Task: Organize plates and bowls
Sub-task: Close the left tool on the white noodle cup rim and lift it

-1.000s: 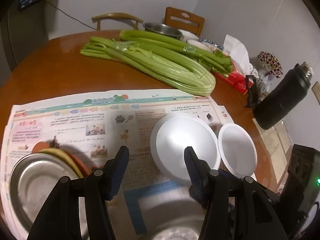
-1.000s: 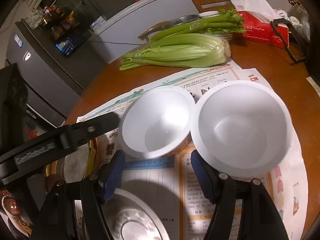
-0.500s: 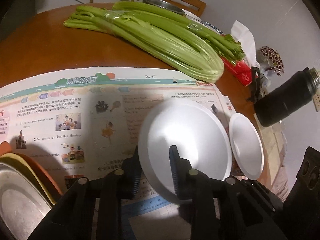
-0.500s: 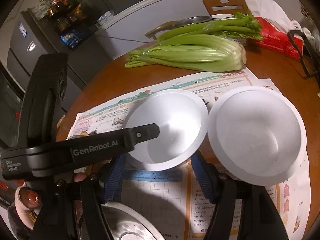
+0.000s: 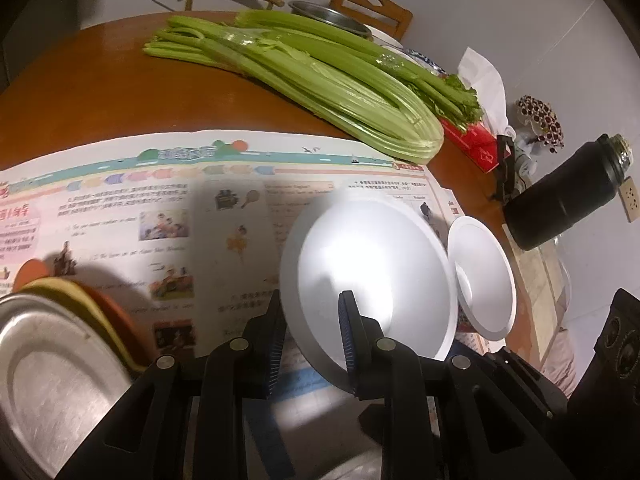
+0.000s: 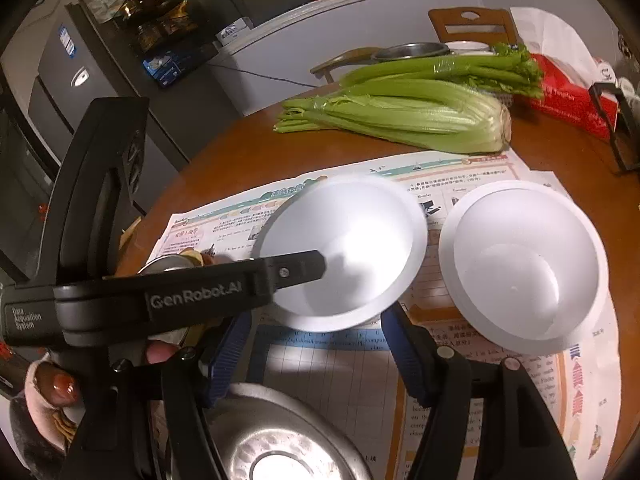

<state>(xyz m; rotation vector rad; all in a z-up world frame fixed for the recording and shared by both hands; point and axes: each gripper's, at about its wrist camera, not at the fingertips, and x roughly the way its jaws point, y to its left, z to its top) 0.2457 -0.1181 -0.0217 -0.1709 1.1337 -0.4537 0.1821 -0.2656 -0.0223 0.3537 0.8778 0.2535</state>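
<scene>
My left gripper point(image 5: 310, 340) is shut on the near rim of a white foam bowl point(image 5: 372, 264), which is tilted and lifted off the newspaper point(image 5: 160, 208); the same bowl point(image 6: 348, 244) and the left gripper's finger point(image 6: 296, 270) show in the right wrist view. A second white foam bowl point(image 5: 482, 276) stands to its right on the paper, and shows in the right wrist view point(image 6: 524, 264). My right gripper point(image 6: 316, 356) is open and empty, just in front of the held bowl, above a steel bowl point(image 6: 276, 444).
A steel plate point(image 5: 52, 380) on yellow and orange plates point(image 5: 100, 304) lies at the left. Celery point(image 5: 312, 76) lies across the round wooden table point(image 5: 80, 92). A black flask point(image 5: 564, 196), a red tissue box point(image 5: 472, 140) and a steel basin point(image 5: 332, 16) stand at the far side.
My left gripper moved forward, closed on the near foam bowl's rim and raised and tilted it. My right gripper stayed open and about in place.
</scene>
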